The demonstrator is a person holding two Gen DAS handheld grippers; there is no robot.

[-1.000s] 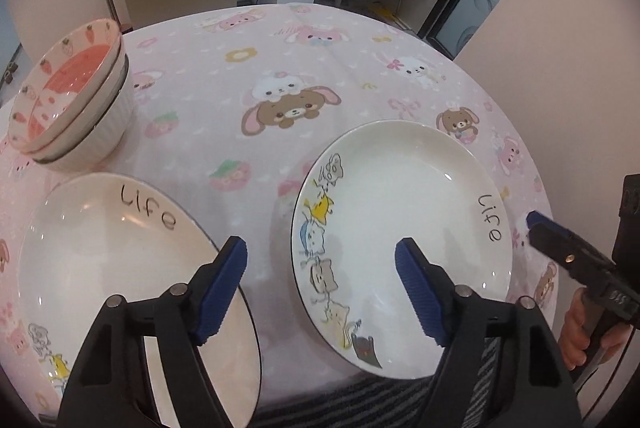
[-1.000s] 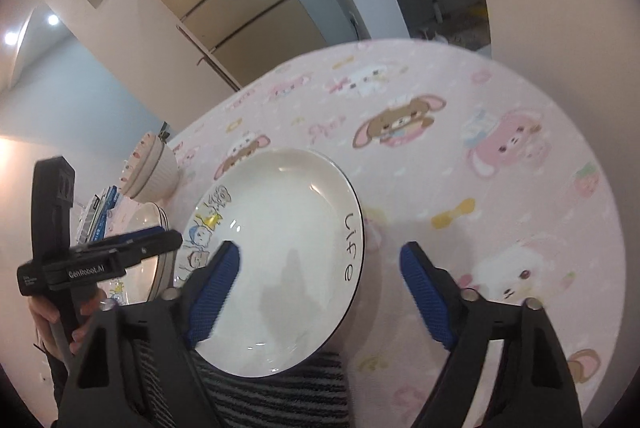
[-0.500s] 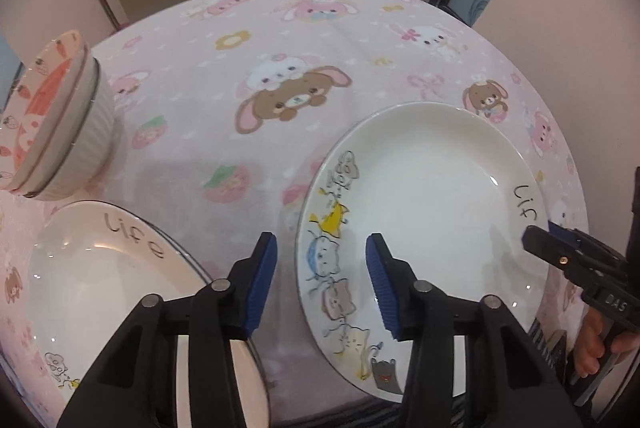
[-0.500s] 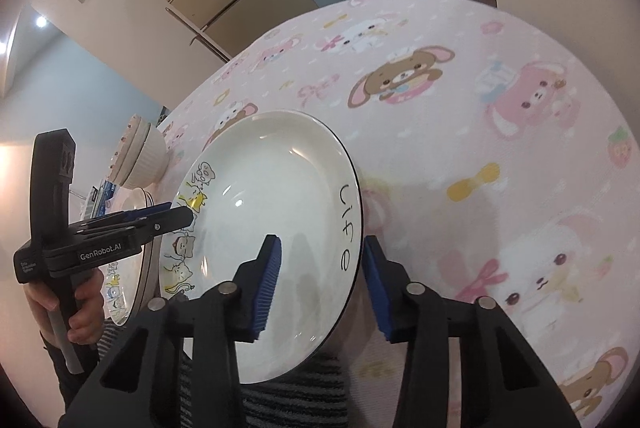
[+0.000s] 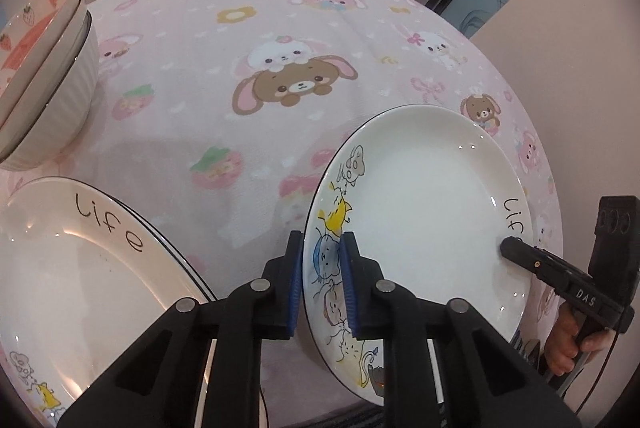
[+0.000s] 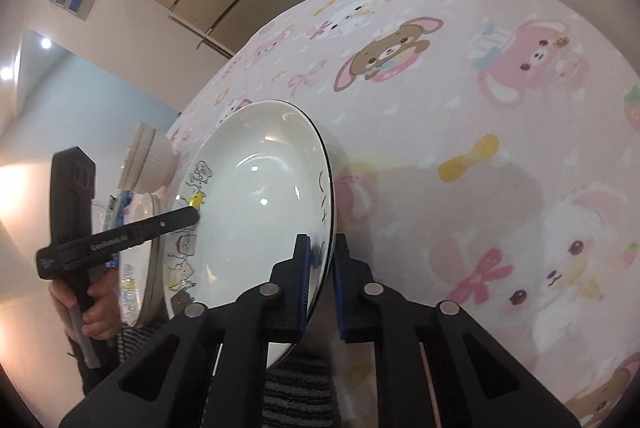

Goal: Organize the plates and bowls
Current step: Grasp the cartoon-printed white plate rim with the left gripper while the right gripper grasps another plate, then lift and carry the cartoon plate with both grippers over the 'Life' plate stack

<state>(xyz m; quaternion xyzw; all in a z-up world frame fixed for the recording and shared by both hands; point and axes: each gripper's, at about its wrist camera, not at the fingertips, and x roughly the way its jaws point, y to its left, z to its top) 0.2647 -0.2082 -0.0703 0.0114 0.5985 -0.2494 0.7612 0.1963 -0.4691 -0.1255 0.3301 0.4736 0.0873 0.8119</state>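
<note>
— White cartoon plate (image 5: 420, 196): where do your grippers grip?
— Your left gripper (image 5: 320, 280) clamps its cartoon rim; your right gripper (image 6: 320, 268) clamps the opposite "Life" rim. Left of it: second plate (image 5: 60, 268); beyond, stacked bowls (image 5: 52, 76).

L gripper (image 5: 322, 282) is clamping cartoon-side rim of white plate (image 5: 424, 204); R gripper (image 5: 510, 246) is gripping the "Life" side. Second plate (image 5: 76, 268) and stacked bowls (image 5: 44, 68) are sitting to the left.
</note>
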